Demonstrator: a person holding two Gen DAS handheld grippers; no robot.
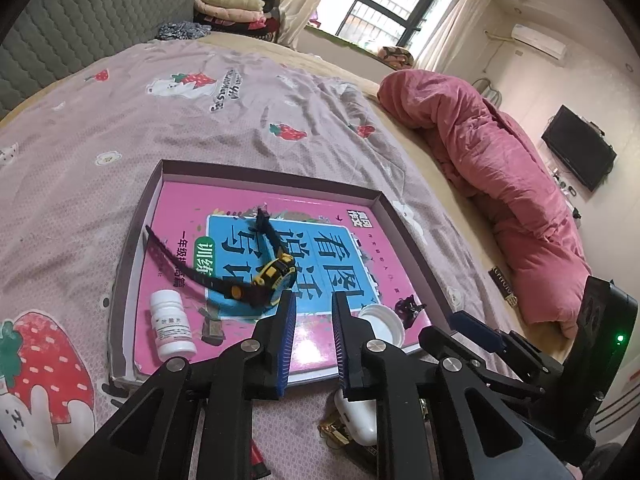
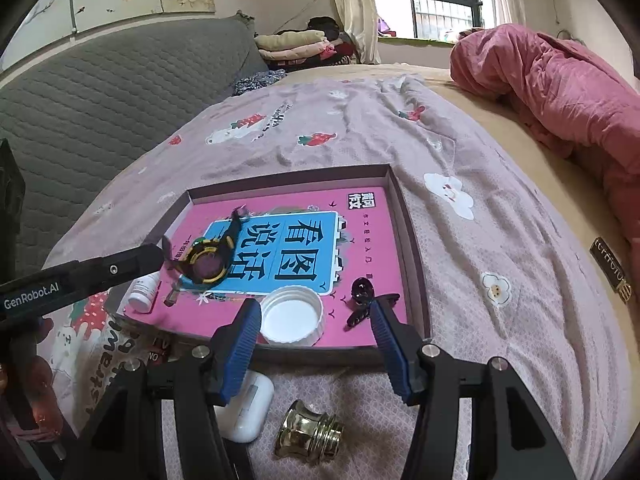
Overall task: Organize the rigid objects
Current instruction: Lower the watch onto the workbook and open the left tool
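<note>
A shallow box tray (image 1: 138, 216) (image 2: 414, 248) lined with a pink book lies on the bed. In it are a black and yellow watch (image 1: 274, 276) (image 2: 208, 264), a white pill bottle (image 1: 172, 326) (image 2: 142, 292), a white lid (image 1: 382, 322) (image 2: 292, 316), a black clip (image 1: 408, 308) (image 2: 362, 300) and a small dark piece (image 1: 212, 328) (image 2: 172, 298). My left gripper (image 1: 314, 304) is open just before the watch, holding nothing. My right gripper (image 2: 314, 316) is open wide around the white lid. A white earbud case (image 1: 356, 420) (image 2: 246, 416) and a brass fitting (image 2: 308, 436) lie on the bedspread near me.
A rolled pink quilt (image 1: 500, 184) (image 2: 560, 84) lies along the right side of the bed. A grey padded headboard (image 2: 100, 92) stands at the left. Folded clothes (image 1: 228, 8) are stacked at the far end. The strawberry bedspread (image 1: 240, 120) surrounds the tray.
</note>
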